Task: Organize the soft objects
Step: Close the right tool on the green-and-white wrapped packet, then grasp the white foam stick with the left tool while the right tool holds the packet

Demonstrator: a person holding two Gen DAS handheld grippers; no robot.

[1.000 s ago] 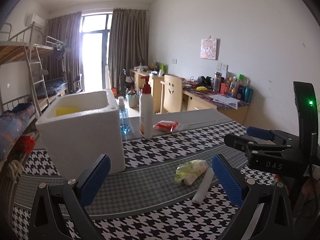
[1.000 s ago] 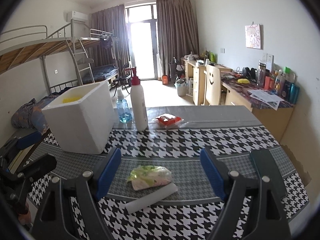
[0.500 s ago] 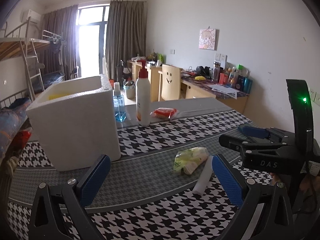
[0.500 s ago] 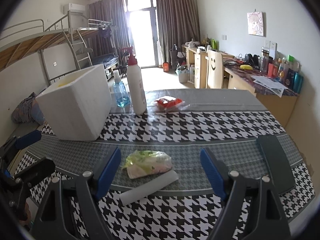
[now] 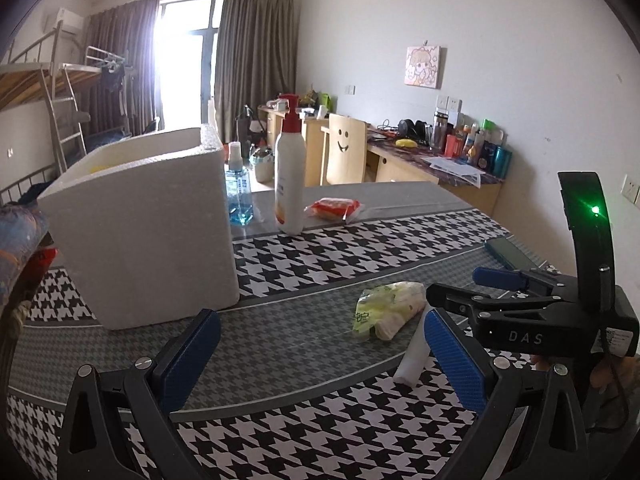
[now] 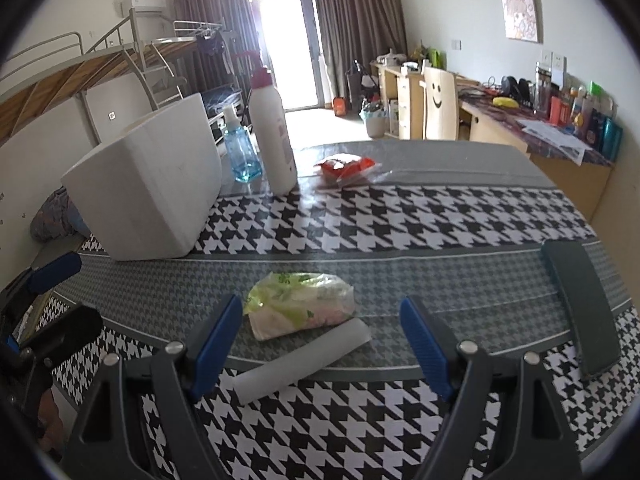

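A green-and-white tissue pack (image 6: 302, 308) lies on the grey band of the tablecloth, with a white foam roll (image 6: 304, 360) right in front of it. My right gripper (image 6: 320, 316) is open just above and short of both, with nothing between its blue pads. In the left wrist view the tissue pack (image 5: 386, 308) and roll (image 5: 414, 354) lie right of centre. My left gripper (image 5: 320, 332) is open over bare cloth, and the right gripper (image 5: 472, 286) reaches in beside the pack. A white foam box (image 5: 140, 232) stands at the left. A red snack packet (image 5: 334, 208) lies further back.
A tall white pump bottle (image 5: 290, 184) and a small blue bottle (image 5: 239, 192) stand behind the box. A dark phone (image 6: 580, 304) lies near the table's right edge. The left gripper (image 6: 60, 300) shows at the left rim of the right wrist view.
Both grippers have sunk toward the table and tipped further down. The tissue pack and roll now look larger and closer. Both stay open, and nothing on the table has moved.
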